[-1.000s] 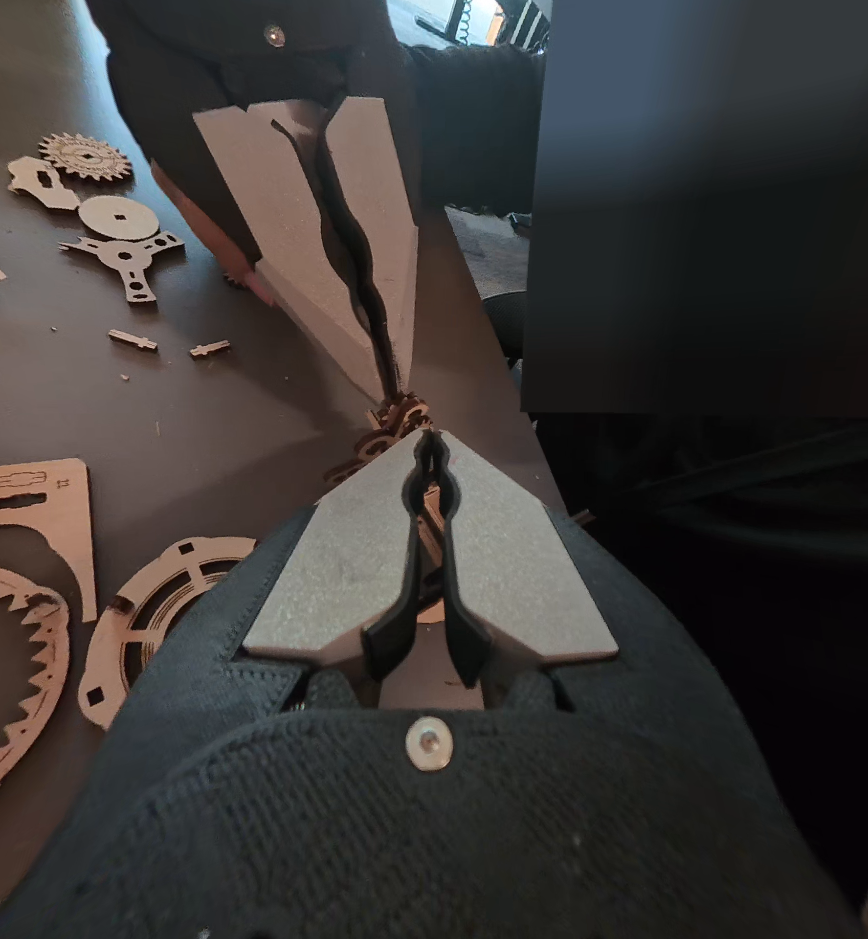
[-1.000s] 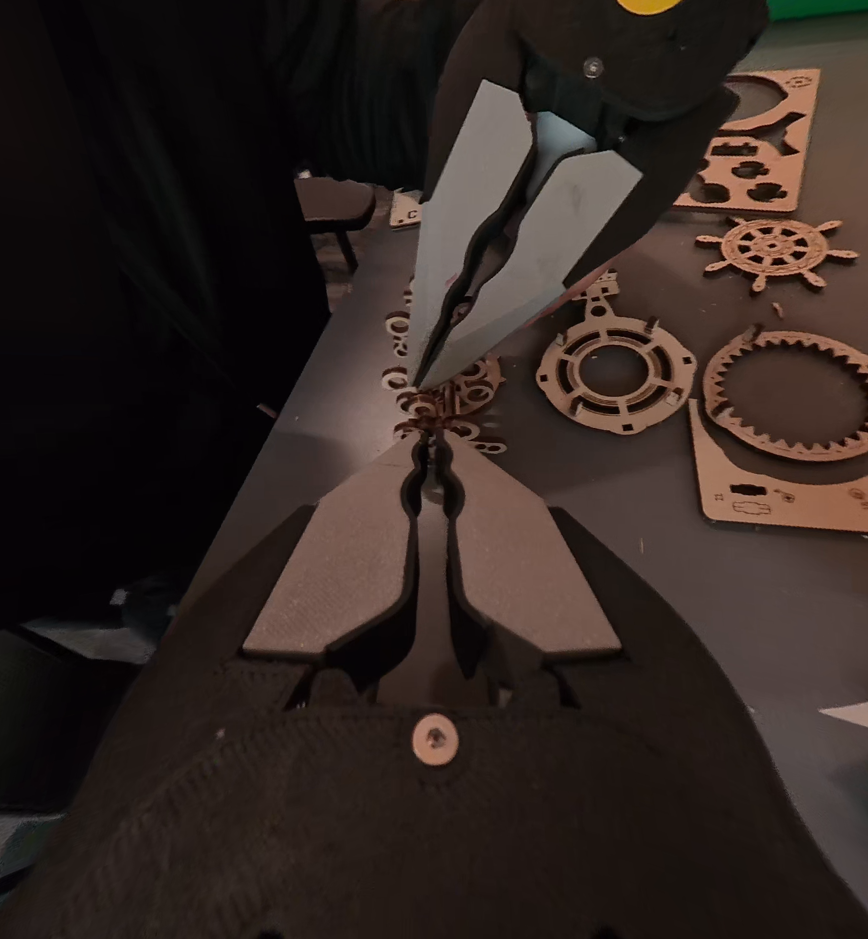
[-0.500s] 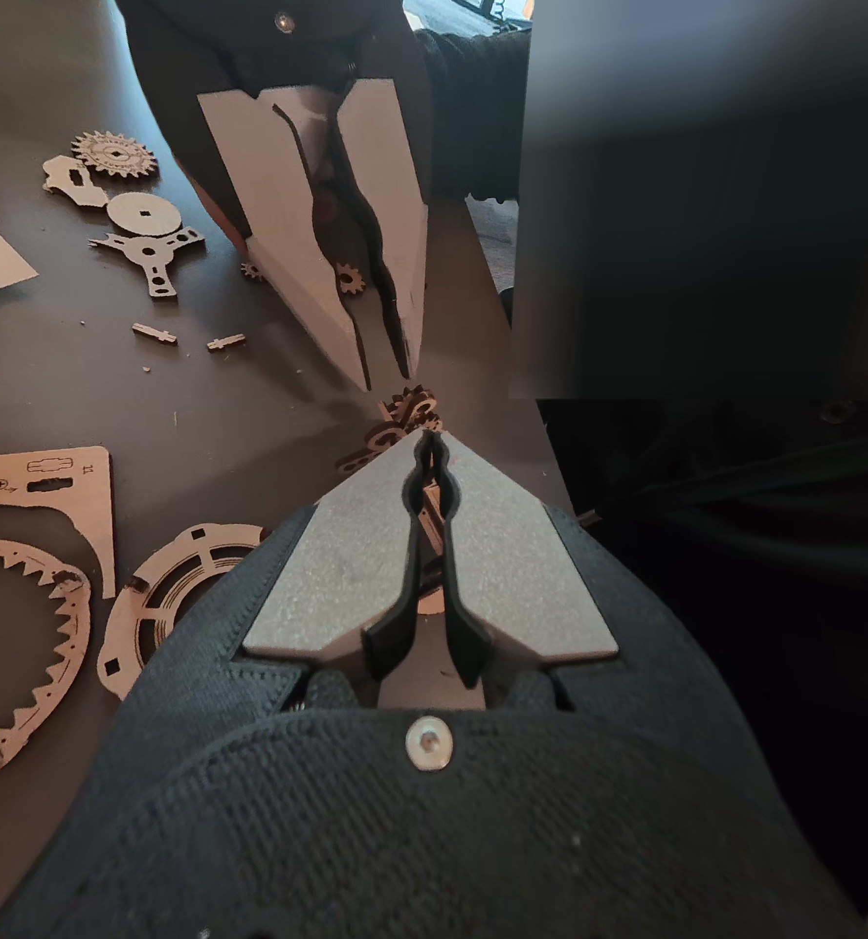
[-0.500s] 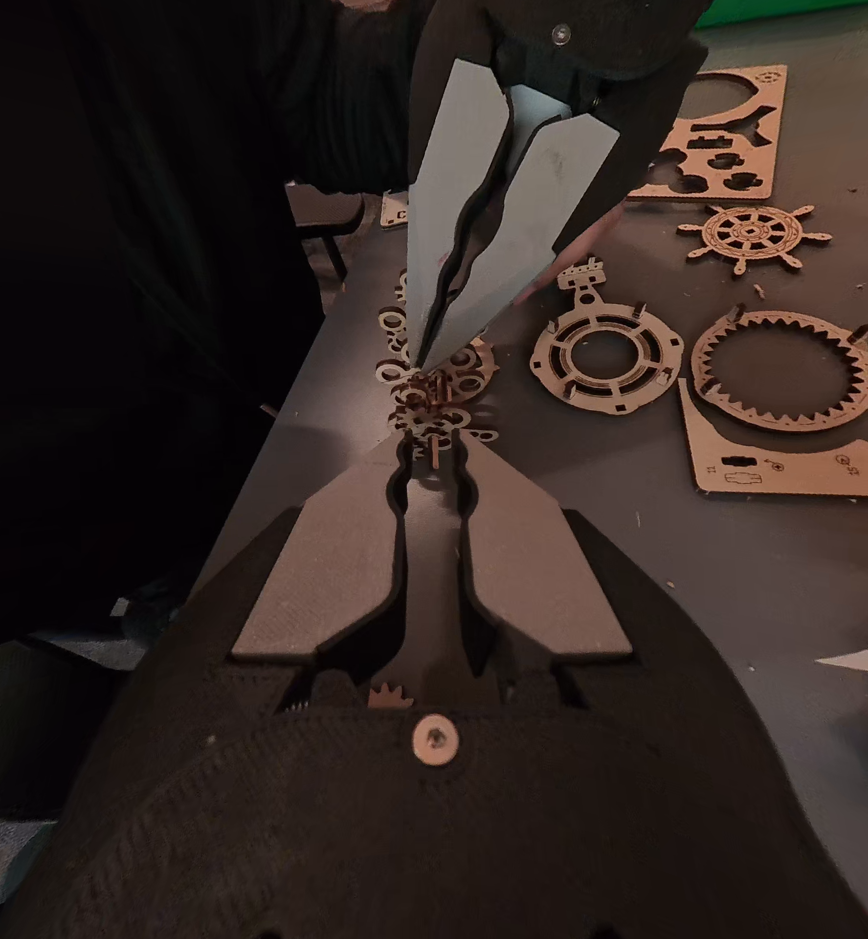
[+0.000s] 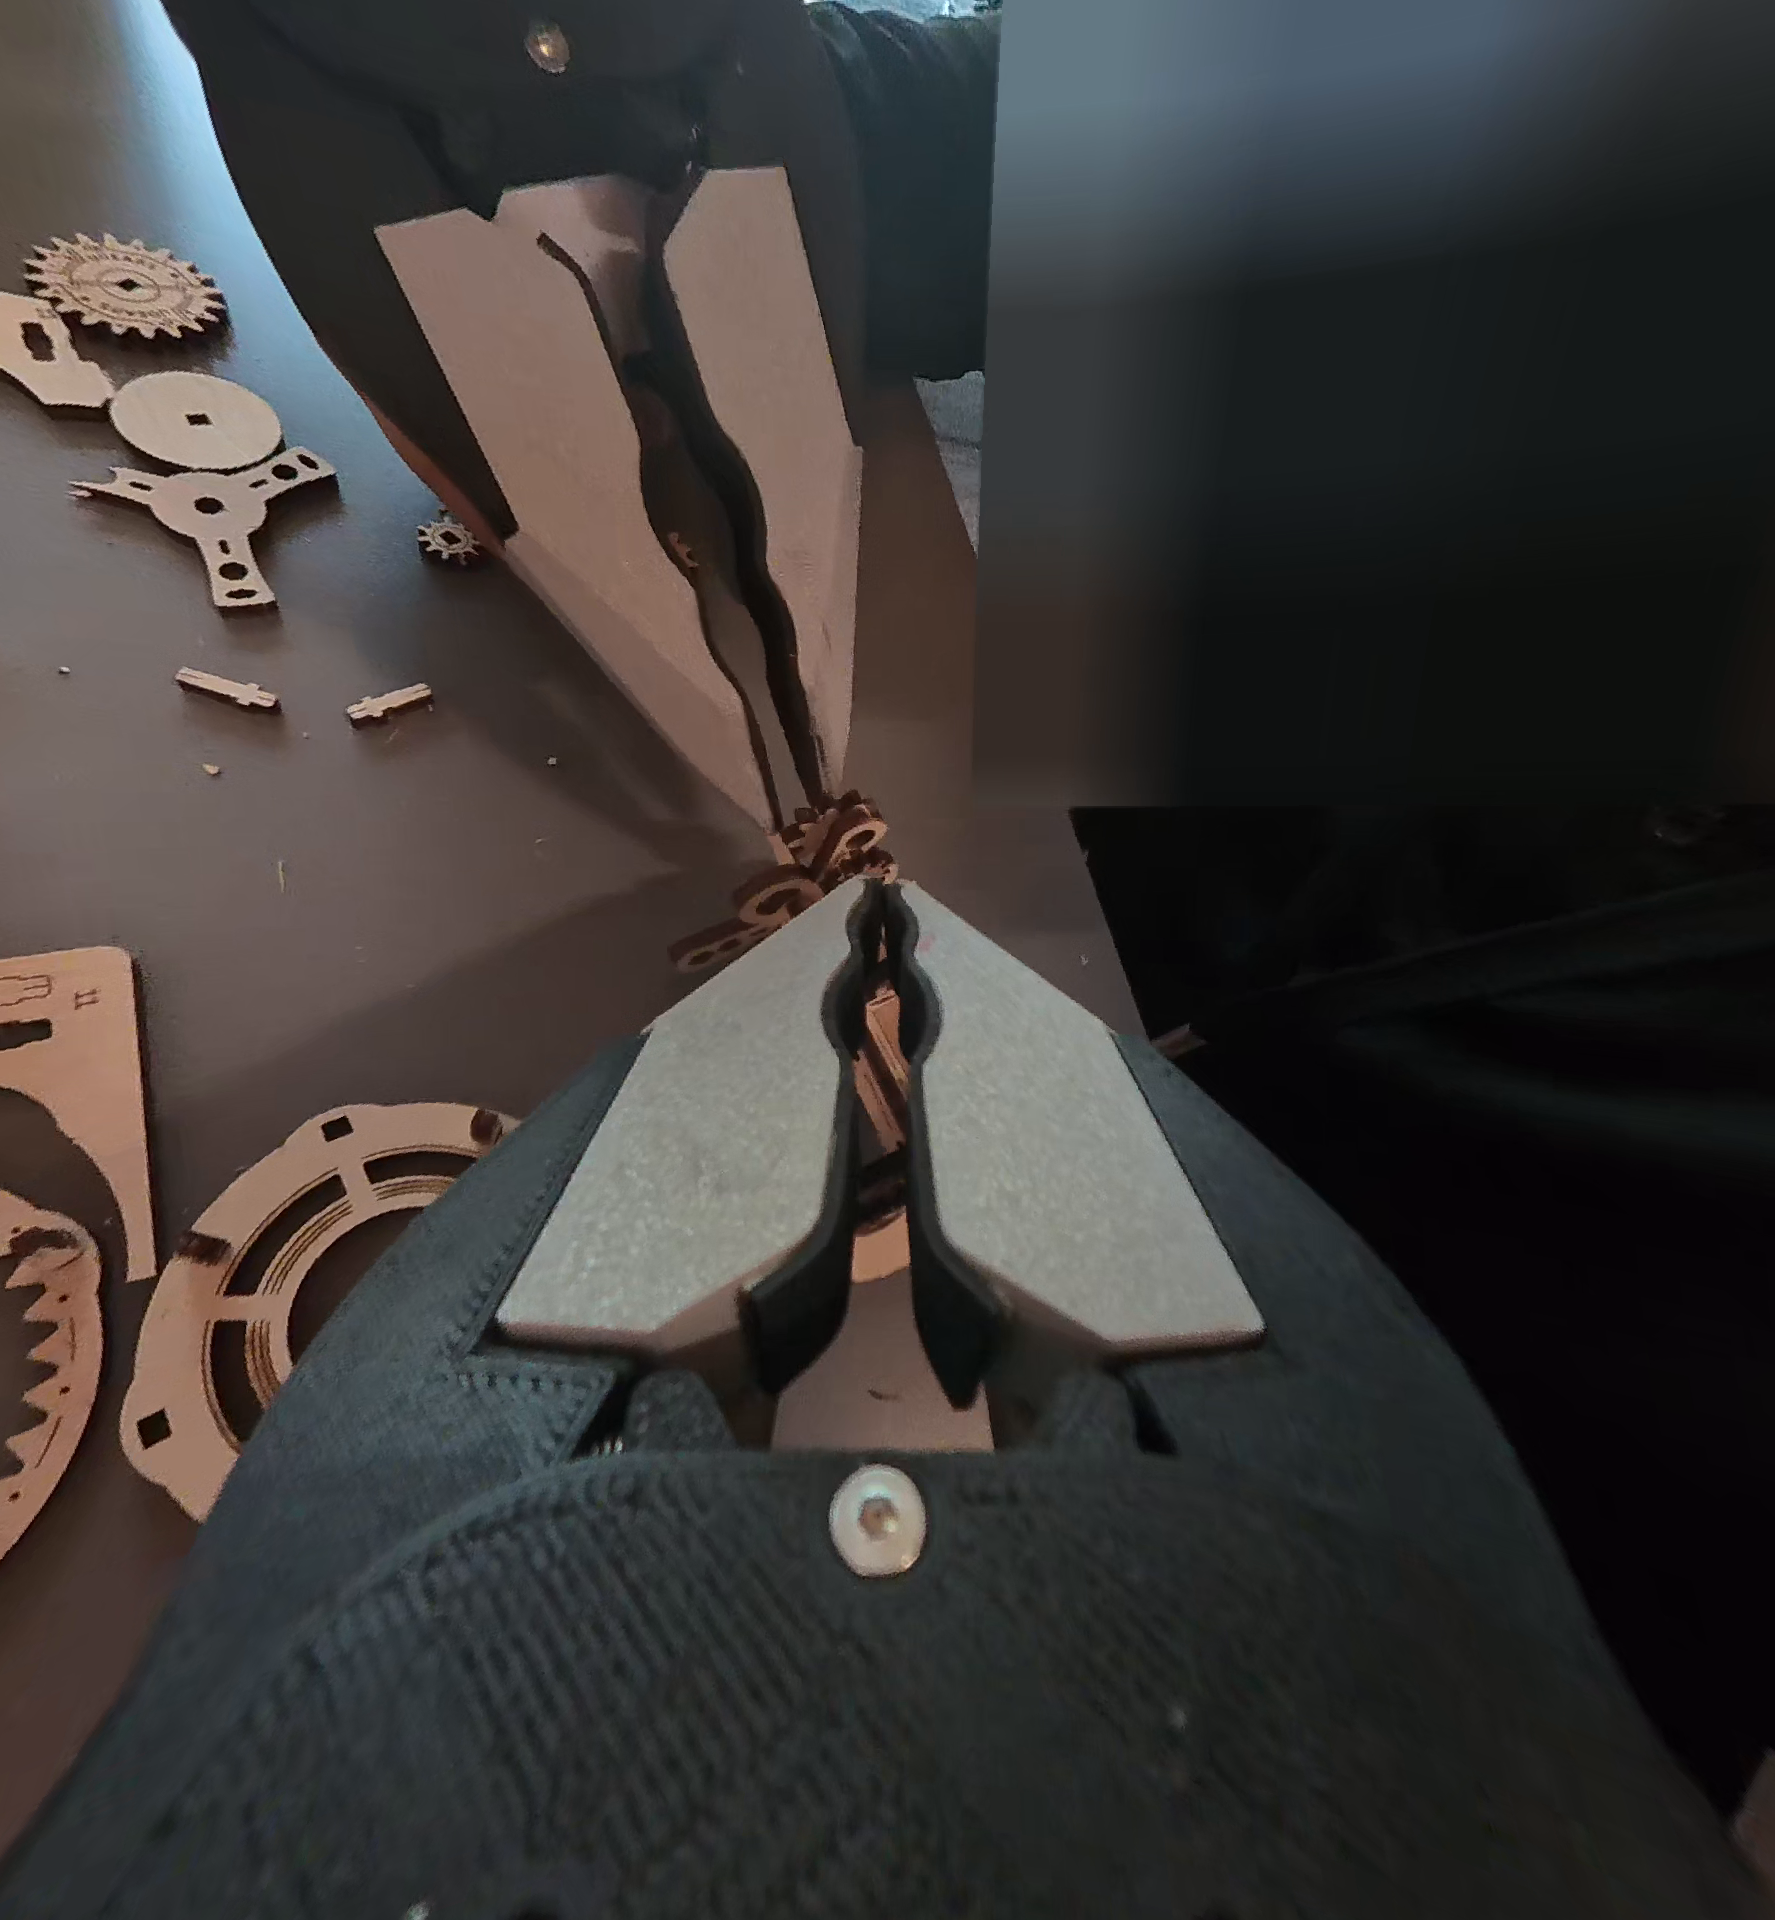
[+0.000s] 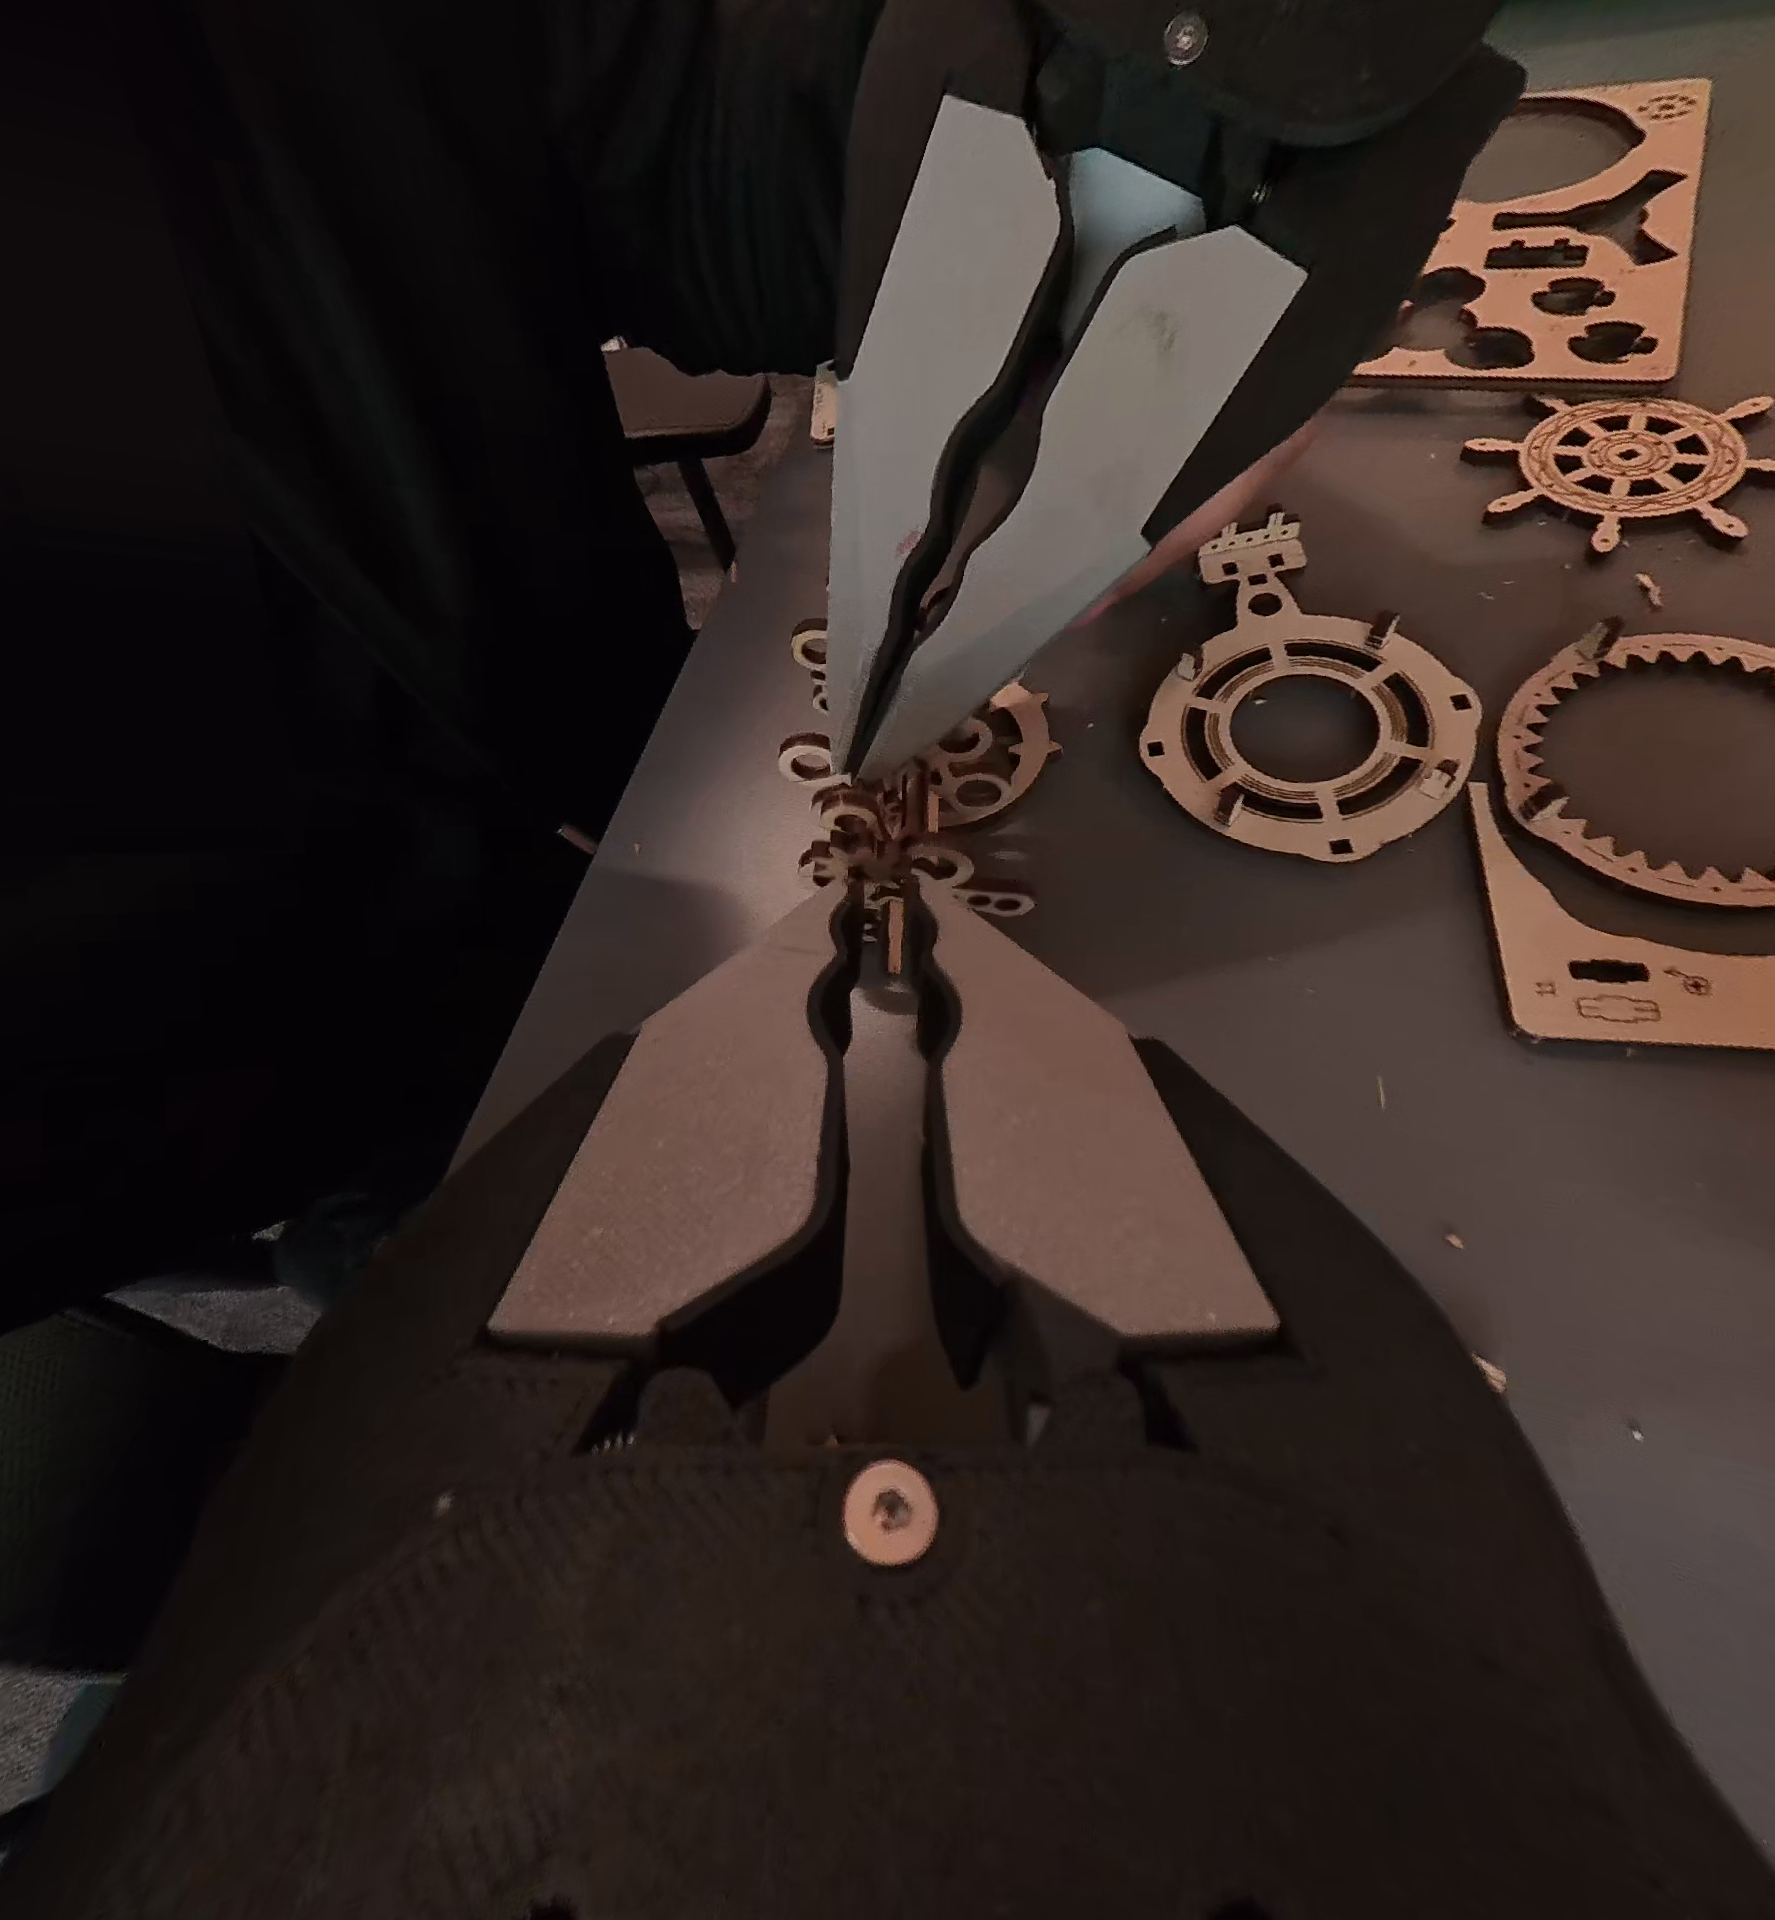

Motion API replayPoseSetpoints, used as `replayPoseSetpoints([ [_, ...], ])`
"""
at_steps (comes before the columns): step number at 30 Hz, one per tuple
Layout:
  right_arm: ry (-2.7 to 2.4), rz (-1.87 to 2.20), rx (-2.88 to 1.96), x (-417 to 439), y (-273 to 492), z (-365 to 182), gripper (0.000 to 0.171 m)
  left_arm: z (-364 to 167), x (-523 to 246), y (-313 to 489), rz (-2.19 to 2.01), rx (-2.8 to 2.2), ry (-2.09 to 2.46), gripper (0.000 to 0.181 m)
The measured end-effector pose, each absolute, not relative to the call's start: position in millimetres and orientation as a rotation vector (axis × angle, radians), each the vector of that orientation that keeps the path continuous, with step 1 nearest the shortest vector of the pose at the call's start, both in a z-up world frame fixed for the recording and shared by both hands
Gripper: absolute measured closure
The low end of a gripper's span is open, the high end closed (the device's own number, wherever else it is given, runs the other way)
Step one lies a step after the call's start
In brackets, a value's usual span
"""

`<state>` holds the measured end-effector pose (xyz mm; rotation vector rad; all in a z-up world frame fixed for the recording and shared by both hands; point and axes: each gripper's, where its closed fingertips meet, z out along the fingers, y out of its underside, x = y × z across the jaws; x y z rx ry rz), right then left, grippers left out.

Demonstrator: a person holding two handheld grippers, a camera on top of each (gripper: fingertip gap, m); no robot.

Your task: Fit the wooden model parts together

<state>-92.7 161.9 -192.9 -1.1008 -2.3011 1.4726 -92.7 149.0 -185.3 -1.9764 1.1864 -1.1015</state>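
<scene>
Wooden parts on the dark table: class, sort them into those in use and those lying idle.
In use:
- left tongs, shut on the scrollwork assembly
- right tongs, holding a small peg at that assembly

Lying idle:
- ship's wheel
- slotted ring
- toothed ring
- cut-out sheet
- small gear
- three-armed piece

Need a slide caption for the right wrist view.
Two grippers, right and left, meet tip to tip over a small wooden assembly near the dark table's edge.
</scene>
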Motion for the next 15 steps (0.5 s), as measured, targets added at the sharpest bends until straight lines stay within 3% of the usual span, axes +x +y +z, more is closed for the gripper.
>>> replayPoseSetpoints([
  [7,-2.306,1.494,-1.115,-91.6,159.6,-192.7,0.161,-185.5,-92.9,148.3,-1.101,-1.973,1.187,0.181],
  [15,-2.287,1.478,-1.118,-93.5,159.3,-192.4,0.165,-185.4,-94.6,147.7,-1.115,-1.973,1.173,0.181],
])
